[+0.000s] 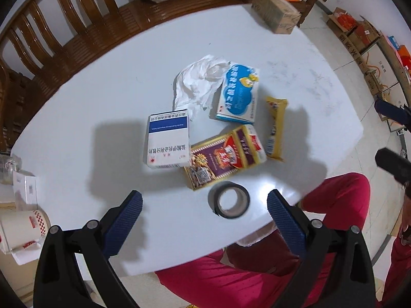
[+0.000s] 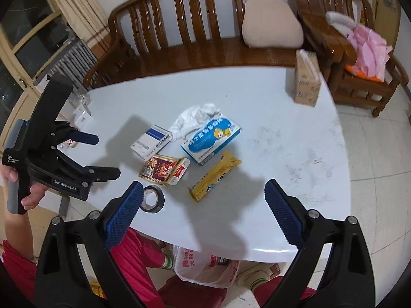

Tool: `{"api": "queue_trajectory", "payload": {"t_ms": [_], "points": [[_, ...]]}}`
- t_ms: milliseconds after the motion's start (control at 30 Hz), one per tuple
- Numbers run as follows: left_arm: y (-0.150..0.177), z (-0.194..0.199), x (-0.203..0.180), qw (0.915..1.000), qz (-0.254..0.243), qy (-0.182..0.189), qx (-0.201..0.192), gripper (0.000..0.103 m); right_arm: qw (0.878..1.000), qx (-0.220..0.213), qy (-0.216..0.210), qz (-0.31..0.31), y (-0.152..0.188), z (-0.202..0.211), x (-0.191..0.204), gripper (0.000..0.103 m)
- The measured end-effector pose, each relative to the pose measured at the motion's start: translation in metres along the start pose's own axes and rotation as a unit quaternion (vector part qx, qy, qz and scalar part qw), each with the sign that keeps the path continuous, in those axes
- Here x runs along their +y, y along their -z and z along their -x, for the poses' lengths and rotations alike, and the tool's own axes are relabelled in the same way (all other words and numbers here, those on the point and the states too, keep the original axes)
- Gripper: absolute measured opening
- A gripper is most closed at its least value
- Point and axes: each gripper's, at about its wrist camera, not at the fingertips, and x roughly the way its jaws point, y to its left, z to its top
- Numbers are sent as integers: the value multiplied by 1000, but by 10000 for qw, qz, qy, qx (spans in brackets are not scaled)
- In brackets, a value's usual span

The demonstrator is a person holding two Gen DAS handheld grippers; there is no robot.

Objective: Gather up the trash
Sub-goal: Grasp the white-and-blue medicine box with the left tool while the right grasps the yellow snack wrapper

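Observation:
On the white table (image 1: pixel 102 102) lie a crumpled tissue (image 1: pixel 197 82), a white-and-blue medicine box (image 1: pixel 168 141), a blue carton (image 1: pixel 237 95), a purple-and-gold pack (image 1: pixel 223 155), a yellow snack wrapper (image 1: pixel 275 127) and a black tape roll (image 1: pixel 228 200). My left gripper (image 1: pixel 204 206) is open and empty, just above the tape roll. My right gripper (image 2: pixel 203 200) is open and empty, above the table's near edge, close to the yellow wrapper (image 2: pixel 214 177). A white plastic trash bag (image 2: pixel 205 269) sits open on the floor under the table edge.
A wooden bench (image 2: pixel 205 33) with a beige cushion (image 2: pixel 272 23) runs behind the table. A cardboard box (image 2: pixel 307 79) stands at the table's far right corner. Boxes and a cup (image 1: pixel 23 228) crowd the left side. Red-clad legs (image 1: pixel 257 269) are beneath the near edge.

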Motion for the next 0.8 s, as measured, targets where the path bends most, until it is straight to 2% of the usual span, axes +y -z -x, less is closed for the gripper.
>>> {"api": "queue_trajectory", "payload": {"t_ms": [300, 700, 800], "points": [[-35, -52, 21, 9991, 135, 77, 384, 95, 9976, 662, 139, -156, -12, -72, -8, 93], [-60, -101, 38, 9972, 248, 247, 653, 95, 9907, 1259, 332, -397, -8, -142, -24, 93], [-63, -112, 43, 9965, 297, 261, 732, 95, 9893, 1354, 352, -401, -4, -151, -24, 86]]}}
